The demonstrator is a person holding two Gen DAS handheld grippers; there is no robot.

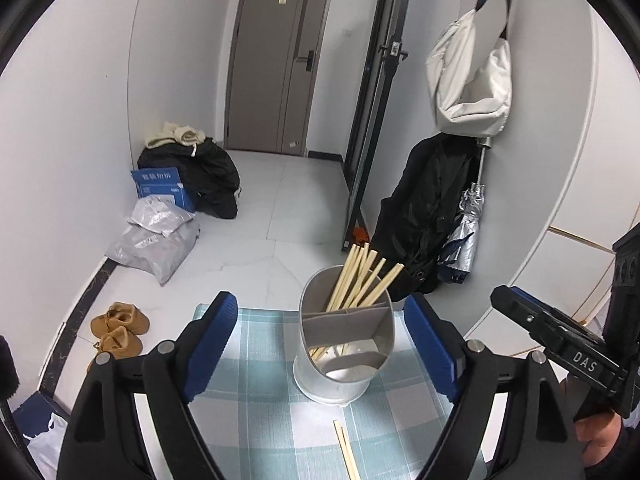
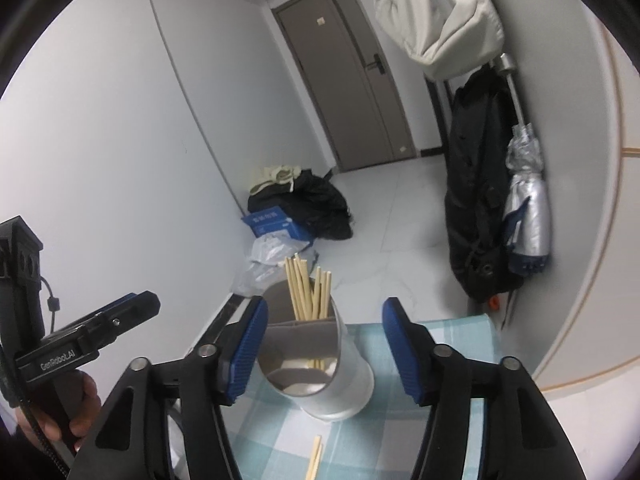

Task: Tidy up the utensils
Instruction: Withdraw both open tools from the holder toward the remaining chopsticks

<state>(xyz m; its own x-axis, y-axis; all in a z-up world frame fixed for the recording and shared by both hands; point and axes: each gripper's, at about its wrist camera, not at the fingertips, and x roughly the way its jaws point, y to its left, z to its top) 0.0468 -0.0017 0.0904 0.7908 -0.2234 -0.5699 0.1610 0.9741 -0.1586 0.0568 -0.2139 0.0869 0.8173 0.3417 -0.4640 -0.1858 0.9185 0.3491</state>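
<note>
The left gripper (image 1: 326, 346) and right gripper (image 2: 324, 350) both stand with fingers spread and nothing gripped. Between the blue pads stands a metal utensil holder (image 1: 340, 376) on a checked tablecloth (image 1: 256, 400), not touching them. A bunch of chopsticks (image 1: 360, 280) leans in its far compartment, lower ends hidden behind the divider. Two loose chopsticks (image 1: 346, 452) lie on the cloth nearer the camera, cut off by the lower edge

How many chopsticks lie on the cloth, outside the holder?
2: both lie side by side on the checked cloth just in front of the holder, chopsticks running out of frame; more may be hidden below.
</note>
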